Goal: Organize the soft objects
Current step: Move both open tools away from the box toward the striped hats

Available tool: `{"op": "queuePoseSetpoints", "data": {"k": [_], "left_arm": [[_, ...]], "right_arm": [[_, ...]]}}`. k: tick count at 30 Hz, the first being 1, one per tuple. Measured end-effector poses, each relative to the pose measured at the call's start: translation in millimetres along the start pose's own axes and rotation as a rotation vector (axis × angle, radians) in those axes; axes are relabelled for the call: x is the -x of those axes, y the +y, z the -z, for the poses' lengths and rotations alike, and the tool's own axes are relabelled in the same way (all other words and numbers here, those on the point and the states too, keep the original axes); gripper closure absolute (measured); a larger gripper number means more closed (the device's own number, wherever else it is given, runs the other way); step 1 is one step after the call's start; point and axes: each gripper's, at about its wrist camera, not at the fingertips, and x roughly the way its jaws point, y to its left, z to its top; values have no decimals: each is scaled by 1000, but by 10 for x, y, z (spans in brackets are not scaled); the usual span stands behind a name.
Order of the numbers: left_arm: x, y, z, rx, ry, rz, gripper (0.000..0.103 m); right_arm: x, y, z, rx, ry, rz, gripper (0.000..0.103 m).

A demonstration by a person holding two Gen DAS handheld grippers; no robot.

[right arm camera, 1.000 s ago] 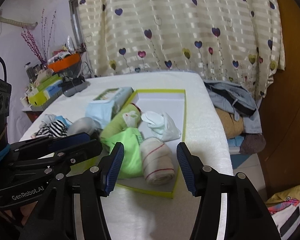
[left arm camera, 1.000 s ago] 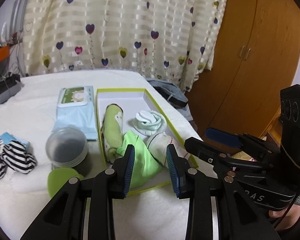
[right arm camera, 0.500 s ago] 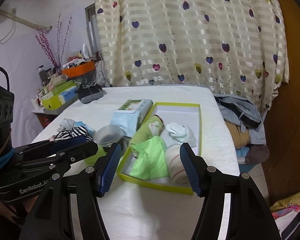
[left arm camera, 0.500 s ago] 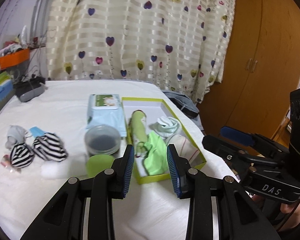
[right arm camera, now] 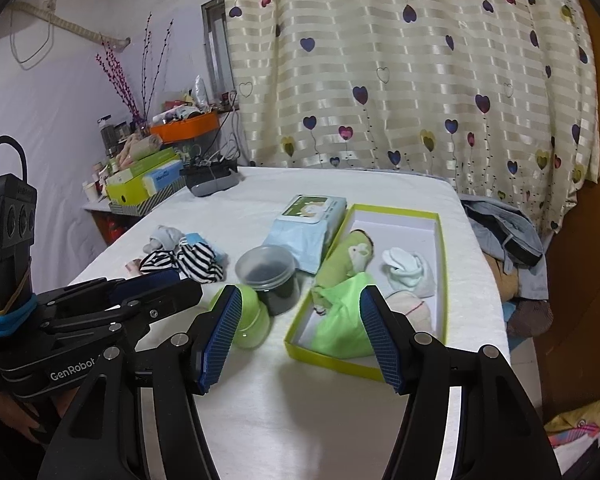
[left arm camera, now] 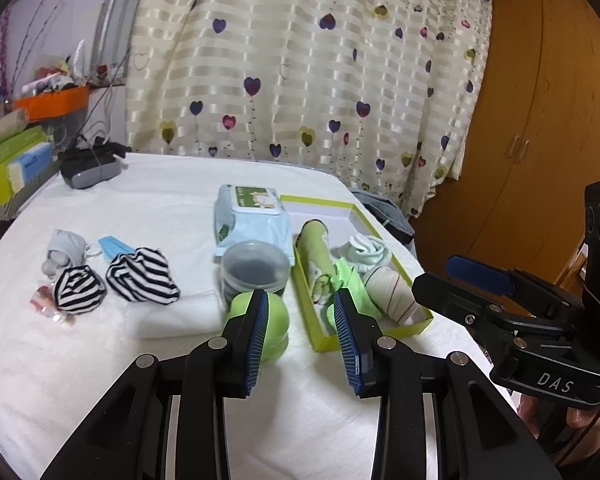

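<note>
The green box (right arm camera: 440, 264) sits on the right of the white table (right arm camera: 284, 412). Inside lie a rolled green towel (right arm camera: 346, 258), a bright green cloth (right arm camera: 342, 320) and white socks (right arm camera: 406, 270). Striped socks (left arm camera: 140, 274) lie far left. The left gripper (left arm camera: 300, 336) and right gripper (right arm camera: 300, 336) are both open and hold nothing.

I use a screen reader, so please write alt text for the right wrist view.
The open right gripper hovers empty over a white table, facing a yellow-green box holding rolled cloths and white socks. Left of the box sit a wipes pack, a lidded jar and striped socks.
</note>
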Motion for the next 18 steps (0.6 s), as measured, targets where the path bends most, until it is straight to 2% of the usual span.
{"op": "queuePoseSetpoints", "data": {"k": [18], "left_arm": [[88,345,97,61,-6,-46,70]], "right_arm": [[-184,352,-6,63,40,-54,41]]}}
